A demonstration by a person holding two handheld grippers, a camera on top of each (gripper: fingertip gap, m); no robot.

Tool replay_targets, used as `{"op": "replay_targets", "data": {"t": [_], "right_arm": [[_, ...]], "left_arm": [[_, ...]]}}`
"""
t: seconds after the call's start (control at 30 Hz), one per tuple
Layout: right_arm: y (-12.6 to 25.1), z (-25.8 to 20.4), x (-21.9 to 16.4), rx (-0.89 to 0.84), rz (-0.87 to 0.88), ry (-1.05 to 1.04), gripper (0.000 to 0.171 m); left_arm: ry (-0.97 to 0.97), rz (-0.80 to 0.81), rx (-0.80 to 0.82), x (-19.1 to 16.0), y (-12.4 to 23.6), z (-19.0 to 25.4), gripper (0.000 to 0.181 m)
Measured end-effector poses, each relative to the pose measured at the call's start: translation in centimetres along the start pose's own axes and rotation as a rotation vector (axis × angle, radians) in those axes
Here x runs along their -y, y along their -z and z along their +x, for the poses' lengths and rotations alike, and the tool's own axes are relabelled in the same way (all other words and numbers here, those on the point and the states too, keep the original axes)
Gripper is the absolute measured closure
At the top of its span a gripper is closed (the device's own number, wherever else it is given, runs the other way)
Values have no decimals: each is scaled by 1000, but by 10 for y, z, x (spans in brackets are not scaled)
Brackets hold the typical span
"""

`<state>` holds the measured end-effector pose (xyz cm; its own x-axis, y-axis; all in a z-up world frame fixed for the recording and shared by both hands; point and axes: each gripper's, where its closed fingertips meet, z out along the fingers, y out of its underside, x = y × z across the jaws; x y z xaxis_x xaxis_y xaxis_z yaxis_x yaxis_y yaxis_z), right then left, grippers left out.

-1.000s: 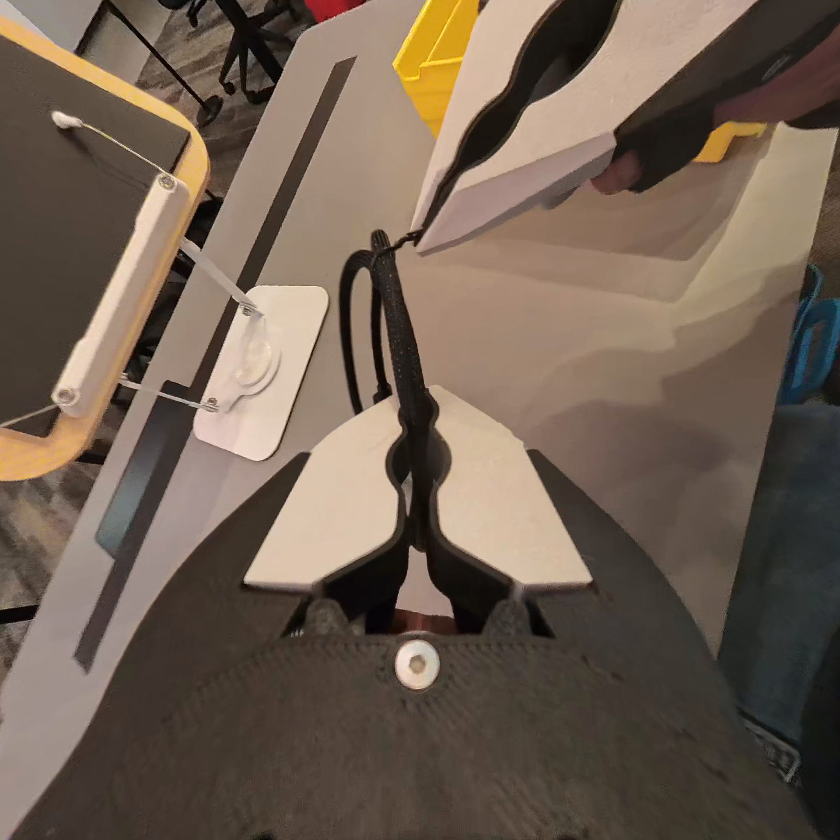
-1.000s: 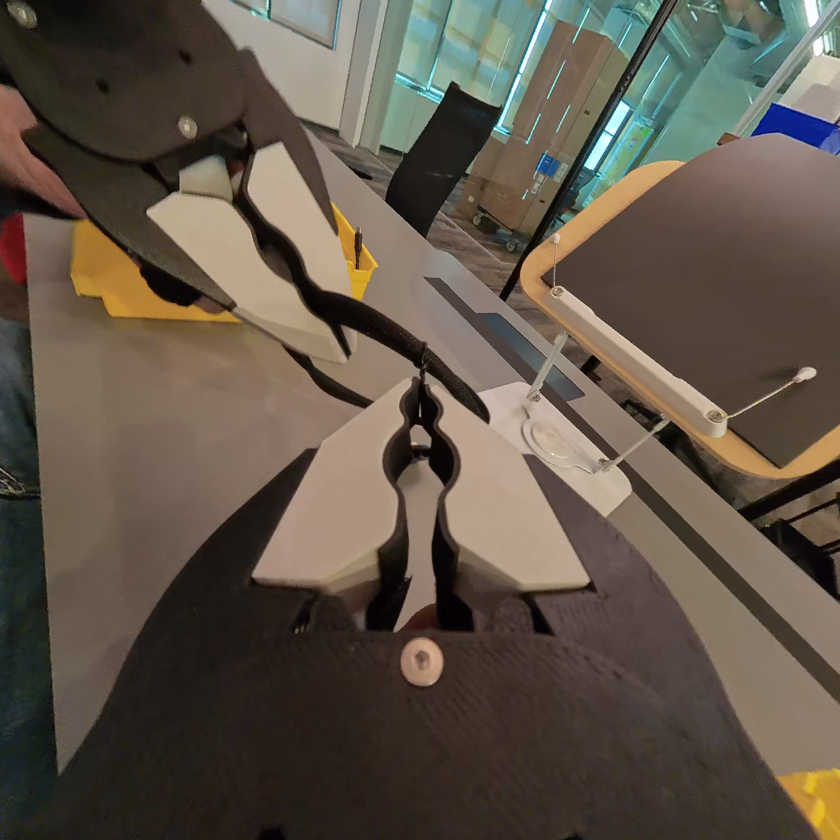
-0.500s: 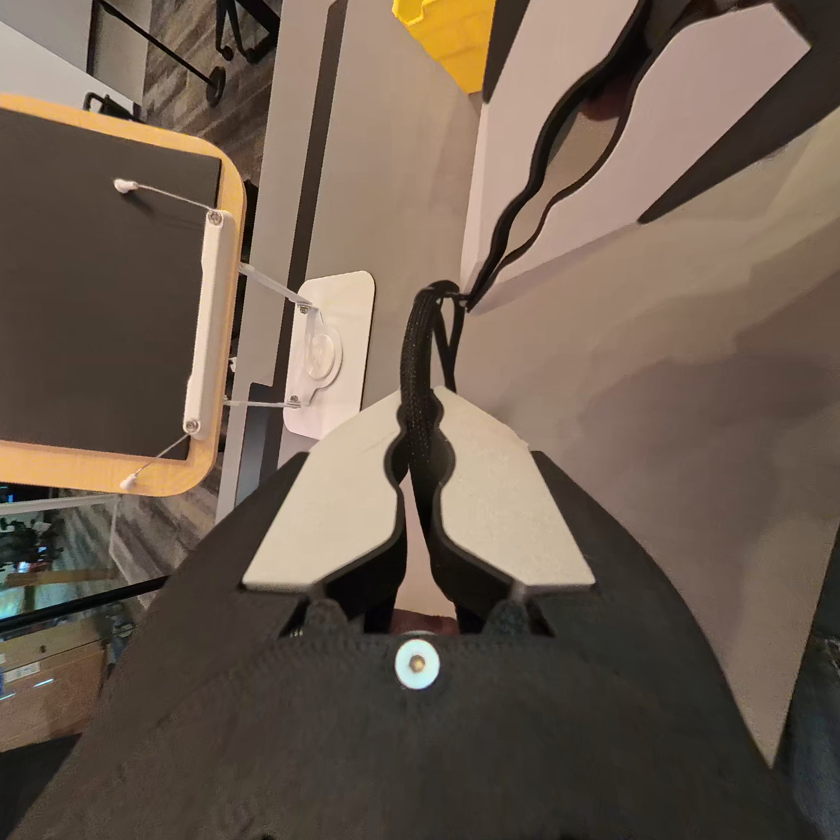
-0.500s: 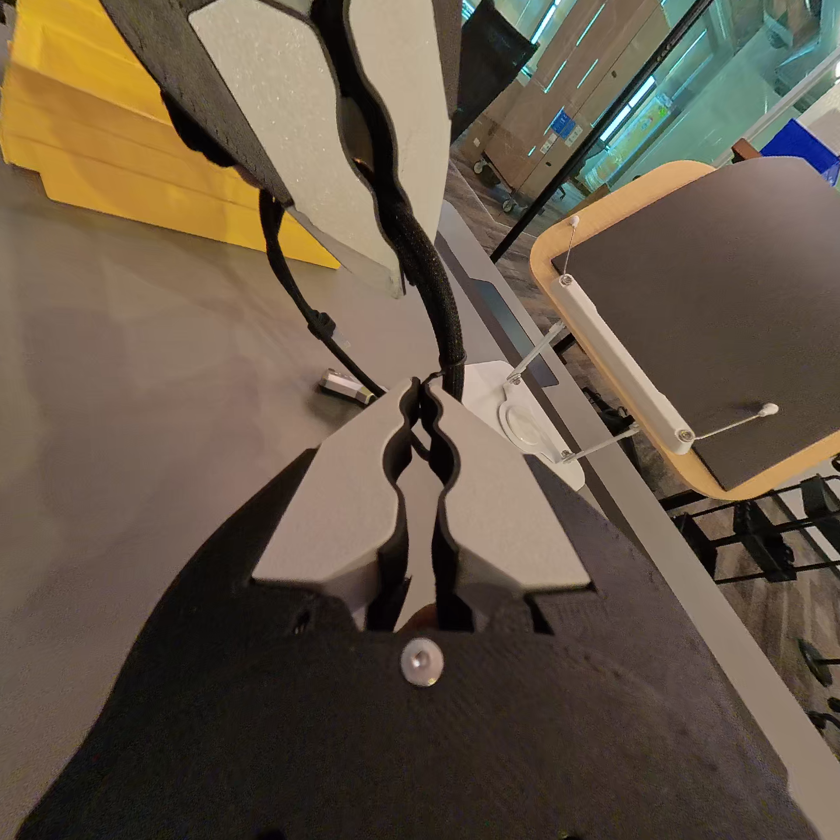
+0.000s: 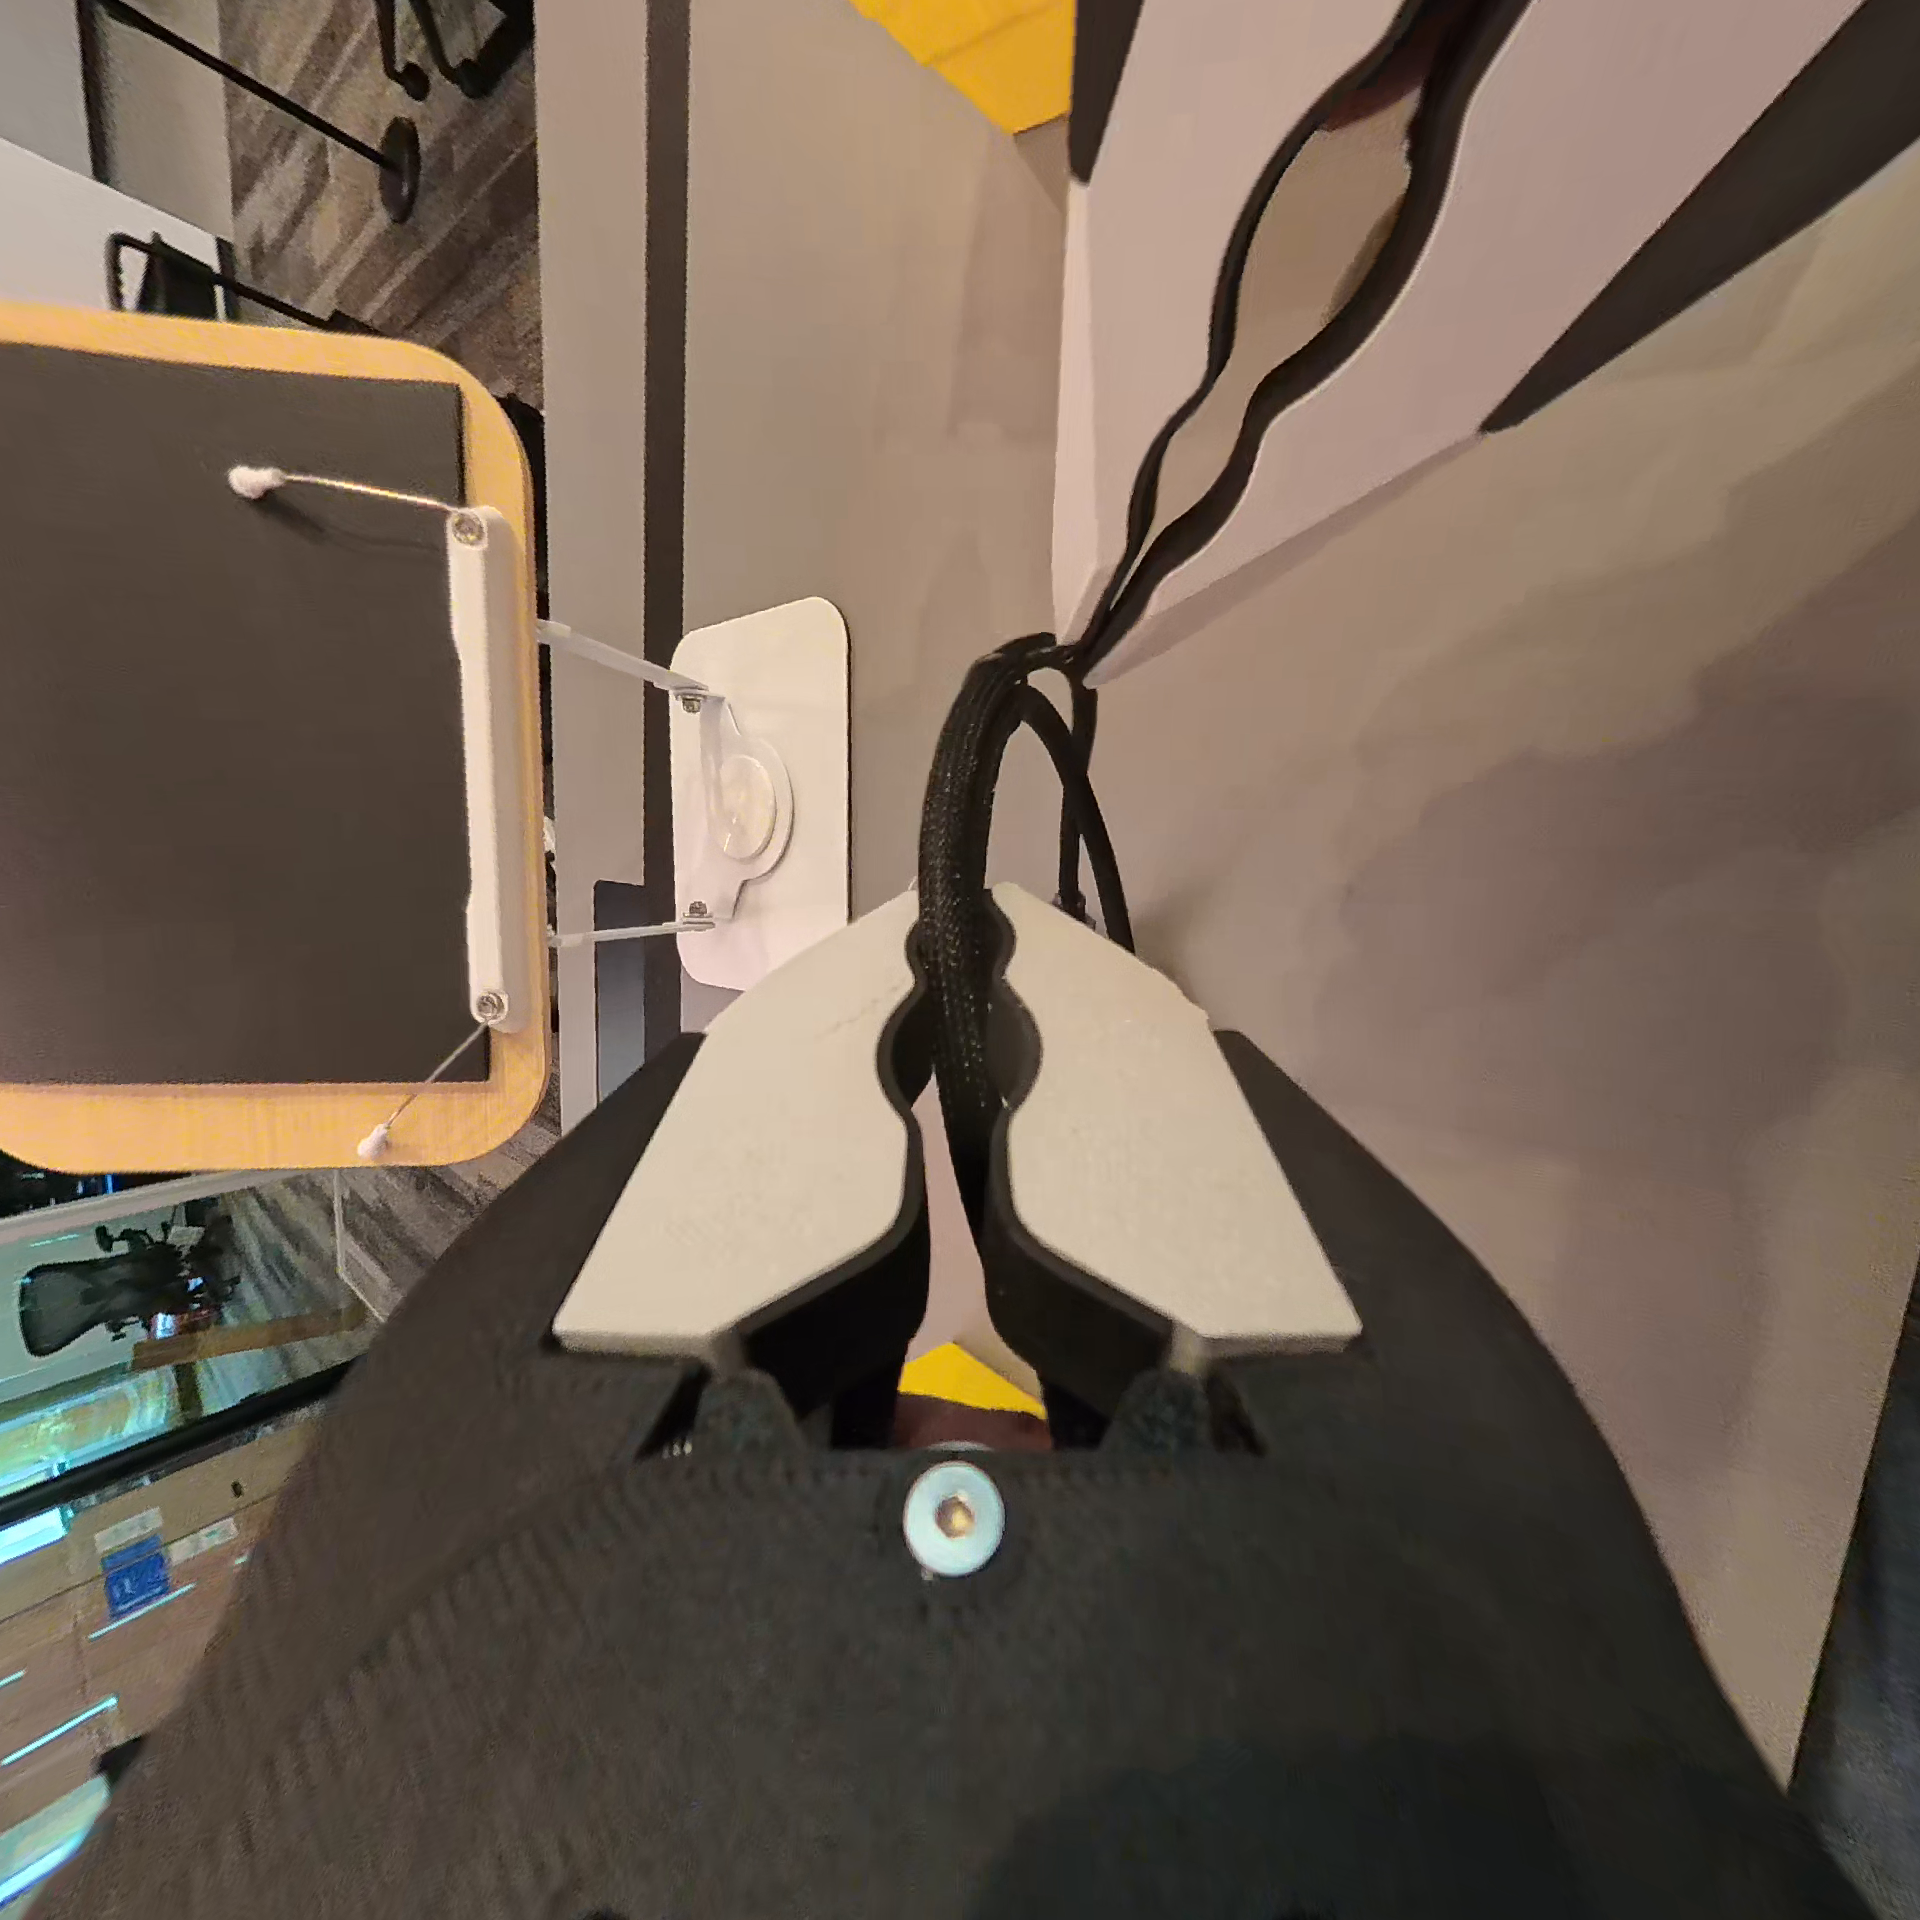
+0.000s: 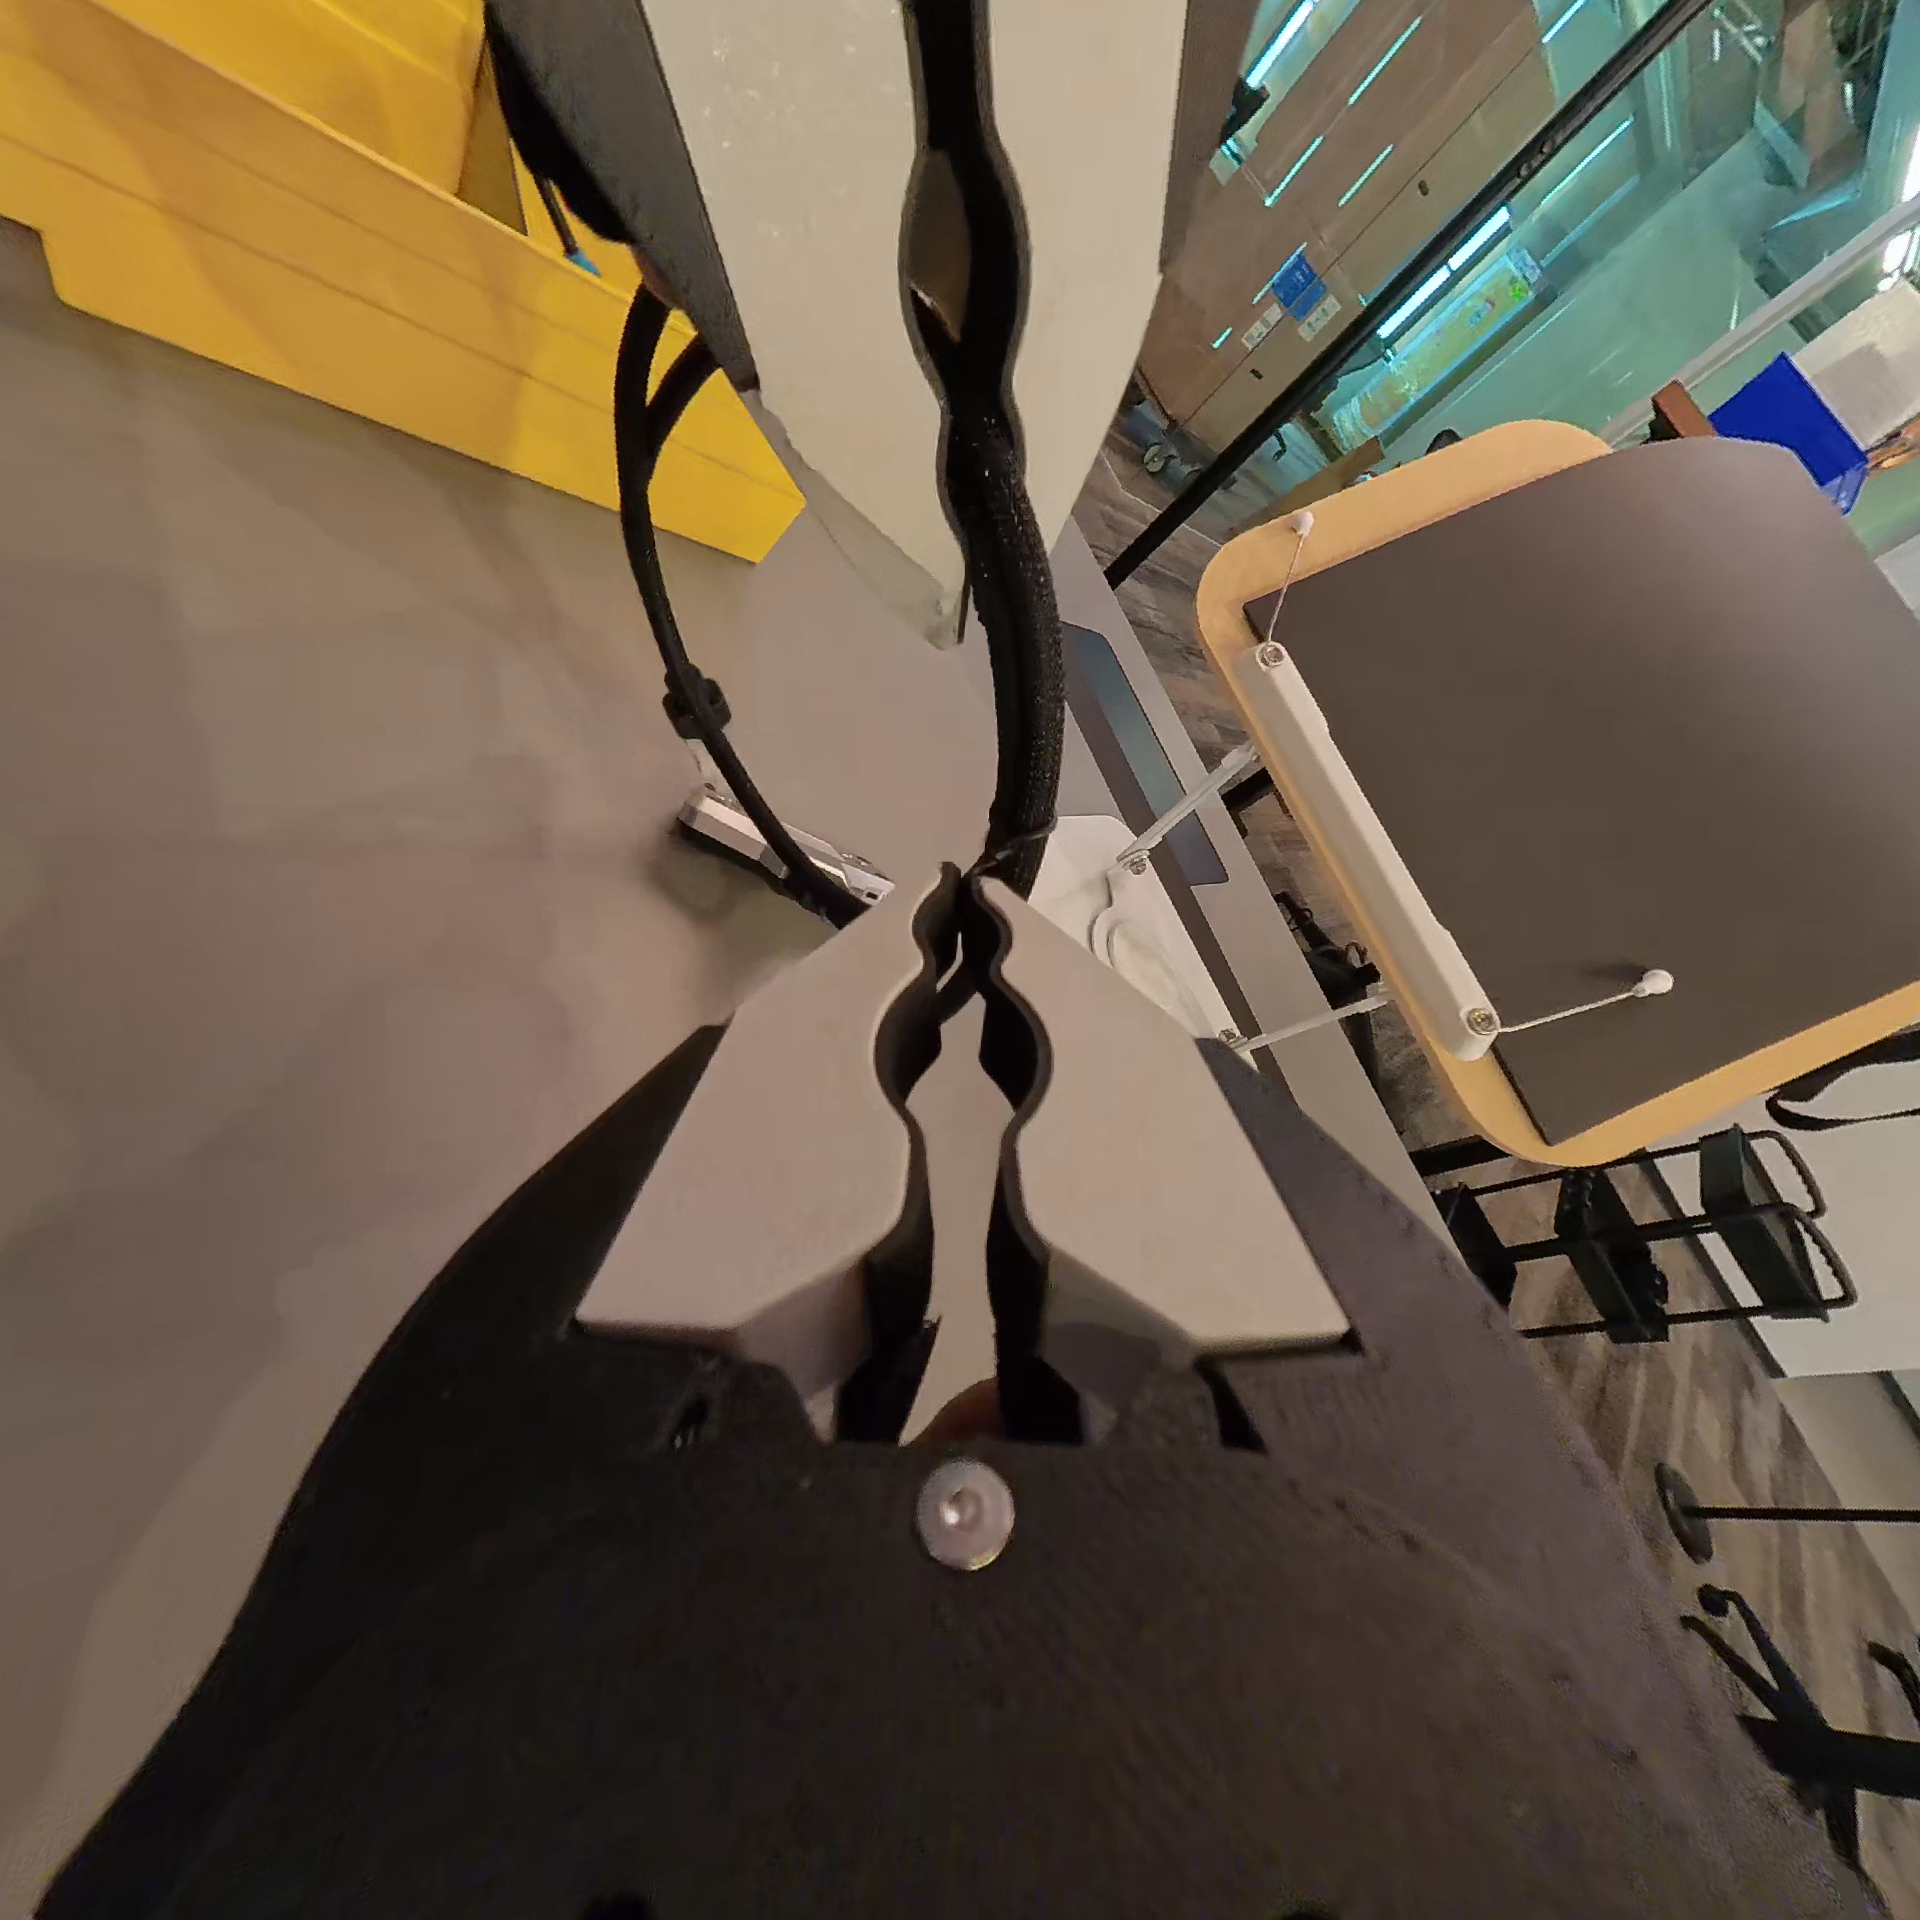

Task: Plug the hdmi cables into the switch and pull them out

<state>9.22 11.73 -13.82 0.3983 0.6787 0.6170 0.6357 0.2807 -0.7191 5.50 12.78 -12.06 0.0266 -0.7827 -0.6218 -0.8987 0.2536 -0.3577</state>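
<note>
The left gripper (image 5: 956,935) is clamped on a thick black braided cable (image 5: 951,831), which runs up out of its closed tips and arches over to the right gripper (image 6: 961,888). That one is pinched shut too, on something thin right at the end of the braid, perhaps a tie or a strand of the cable; the exact thing is too small to tell. A thinner black cable (image 6: 665,582) loops down beside the braided one to a small silver plug (image 6: 769,842) lying on the grey table (image 6: 312,727), near a yellow bin (image 6: 312,239). No switch shows in either view, so nothing looks plugged in yet.

The two grippers sit very close, tip nearly to tip, with the cable bent in a tight arc between them. Pulling them apart could slip the thin bit out of the right gripper's narrow pinch, or tug the loose plug across the table. The tight bend may also spring sideways if either grip loosens, and the bundled cables could tangle
</note>
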Motion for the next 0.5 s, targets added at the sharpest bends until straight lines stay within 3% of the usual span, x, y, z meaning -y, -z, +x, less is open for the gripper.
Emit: {"op": "replay_targets", "data": {"t": [0.27,0.5], "right_arm": [[9,11,12,-12,76,-79,171],[8,6,11,-71,15,158,171]], "left_arm": [[27,12,-68,1,3,-2,176],[84,56,-159,4,3,0,177]]}}
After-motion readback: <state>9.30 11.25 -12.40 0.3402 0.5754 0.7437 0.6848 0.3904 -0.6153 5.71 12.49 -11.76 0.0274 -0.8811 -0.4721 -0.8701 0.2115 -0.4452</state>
